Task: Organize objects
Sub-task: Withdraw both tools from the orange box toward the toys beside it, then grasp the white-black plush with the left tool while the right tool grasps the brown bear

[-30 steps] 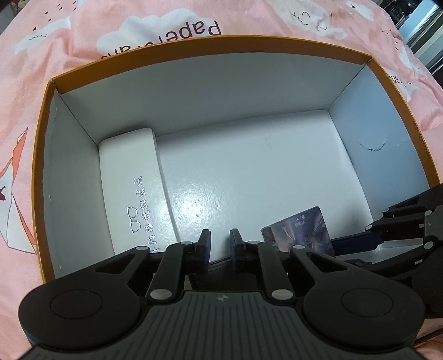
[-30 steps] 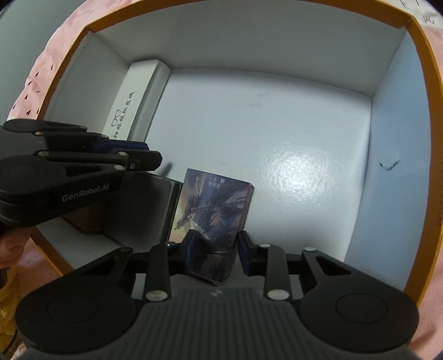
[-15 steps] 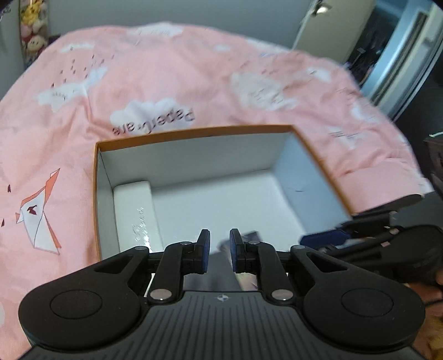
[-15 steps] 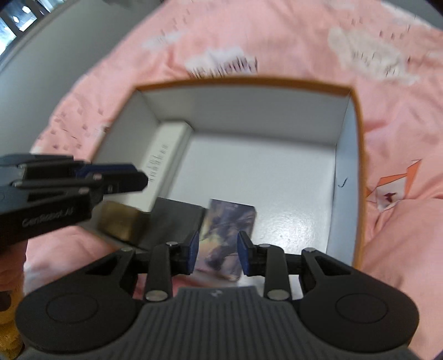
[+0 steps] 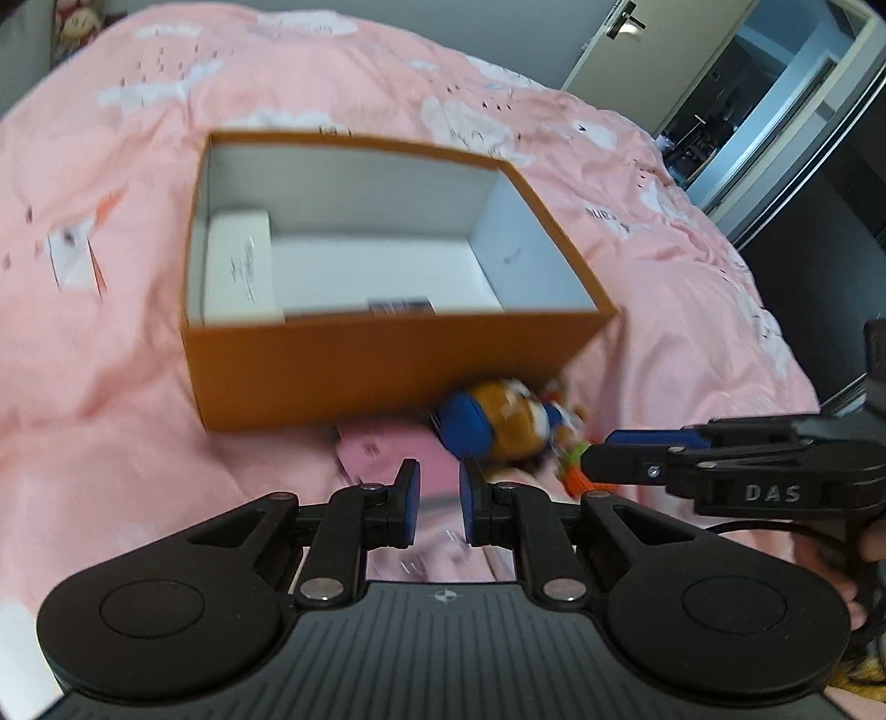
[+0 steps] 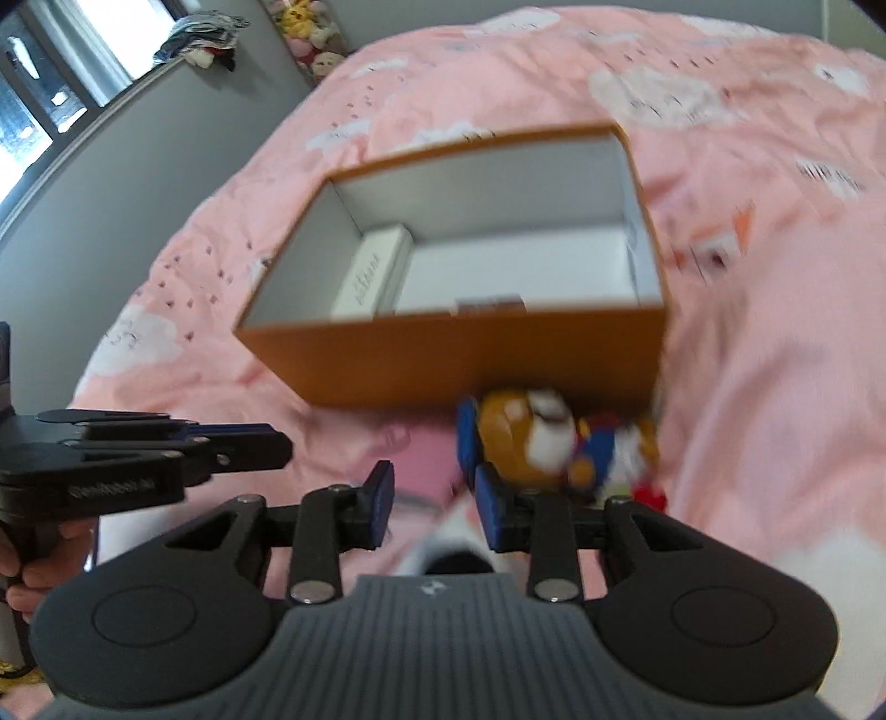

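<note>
An orange box (image 5: 387, 365) (image 6: 470, 354) with a white inside sits on the pink bedspread. In it lie a white glasses case (image 5: 241, 271) (image 6: 371, 277) at the left and a dark card (image 5: 400, 304) (image 6: 490, 303) against the near wall. A brown and blue plush toy (image 5: 498, 421) (image 6: 531, 443) lies in front of the box, beside a pink flat item (image 5: 387, 454) (image 6: 426, 465). My left gripper (image 5: 438, 503) is open a little and empty, above the pink item. My right gripper (image 6: 434, 507) is open and empty, just before the plush toy.
The pink bedspread (image 5: 111, 399) with cloud prints surrounds the box. A grey wall and window (image 6: 66, 111) lie to the left. An open doorway (image 5: 775, 111) is at the far right. Stuffed toys (image 6: 310, 44) sit at the bed's far corner.
Both grippers have pulled back out of the box and up. The right gripper let go of the card, which now lies in the box. The plush toy has come into view.
</note>
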Demonstrator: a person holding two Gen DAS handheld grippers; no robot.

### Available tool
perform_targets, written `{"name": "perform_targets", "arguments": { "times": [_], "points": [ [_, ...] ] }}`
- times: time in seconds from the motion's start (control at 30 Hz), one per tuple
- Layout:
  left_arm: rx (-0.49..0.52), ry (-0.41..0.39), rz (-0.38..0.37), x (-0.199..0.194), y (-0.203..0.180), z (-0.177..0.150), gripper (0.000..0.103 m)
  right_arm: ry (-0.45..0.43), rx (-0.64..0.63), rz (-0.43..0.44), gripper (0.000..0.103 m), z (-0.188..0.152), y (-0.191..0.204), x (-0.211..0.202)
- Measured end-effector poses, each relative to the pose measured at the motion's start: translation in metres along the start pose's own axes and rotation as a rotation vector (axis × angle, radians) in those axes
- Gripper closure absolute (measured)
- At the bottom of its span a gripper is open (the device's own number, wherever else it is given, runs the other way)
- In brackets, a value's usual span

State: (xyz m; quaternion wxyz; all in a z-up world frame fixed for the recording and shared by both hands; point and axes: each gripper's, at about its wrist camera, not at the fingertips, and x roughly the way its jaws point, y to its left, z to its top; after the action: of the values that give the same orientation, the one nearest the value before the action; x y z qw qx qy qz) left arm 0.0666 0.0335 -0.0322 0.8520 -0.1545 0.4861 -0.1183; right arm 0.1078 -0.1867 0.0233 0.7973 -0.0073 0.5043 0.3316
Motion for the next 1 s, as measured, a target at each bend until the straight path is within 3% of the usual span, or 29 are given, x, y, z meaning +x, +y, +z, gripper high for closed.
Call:
{"name": "perform_targets", "arguments": {
  "times": [0.2, 0.37, 0.43, 0.5, 0.63, 0.8, 1.0],
  "points": [
    [-0.059, 0.011, -0.077, 0.012, -0.014, -0.014, 0.077, -0.032, 0.139, -0.056, 0.07, -0.035, -0.029, -0.018],
    [-0.031, 0.017, -0.119, 0.018, -0.039, -0.016, 0.054, -0.044, 0.224, -0.085, 0.071, -0.056, -0.053, -0.025],
    [-0.01, 0.033, -0.121, 0.022, -0.048, -0.015, 0.053, -0.046, 0.255, -0.08, 0.076, -0.061, -0.06, -0.025],
    [-0.006, 0.044, -0.113, 0.027, -0.053, -0.015, 0.053, -0.063, 0.298, -0.075, 0.087, -0.065, -0.069, -0.027],
    [-0.045, 0.056, -0.131, 0.032, -0.055, -0.015, 0.05, -0.077, 0.355, -0.105, 0.089, -0.072, -0.086, -0.028],
    [-0.012, 0.086, -0.059, 0.037, -0.067, -0.018, 0.046, 0.02, 0.312, 0.045, 0.095, -0.077, -0.075, -0.002],
    [-0.034, 0.116, -0.009, 0.039, -0.066, -0.02, 0.037, 0.059, 0.276, 0.106, 0.101, -0.079, -0.063, 0.014]
  ]
}}
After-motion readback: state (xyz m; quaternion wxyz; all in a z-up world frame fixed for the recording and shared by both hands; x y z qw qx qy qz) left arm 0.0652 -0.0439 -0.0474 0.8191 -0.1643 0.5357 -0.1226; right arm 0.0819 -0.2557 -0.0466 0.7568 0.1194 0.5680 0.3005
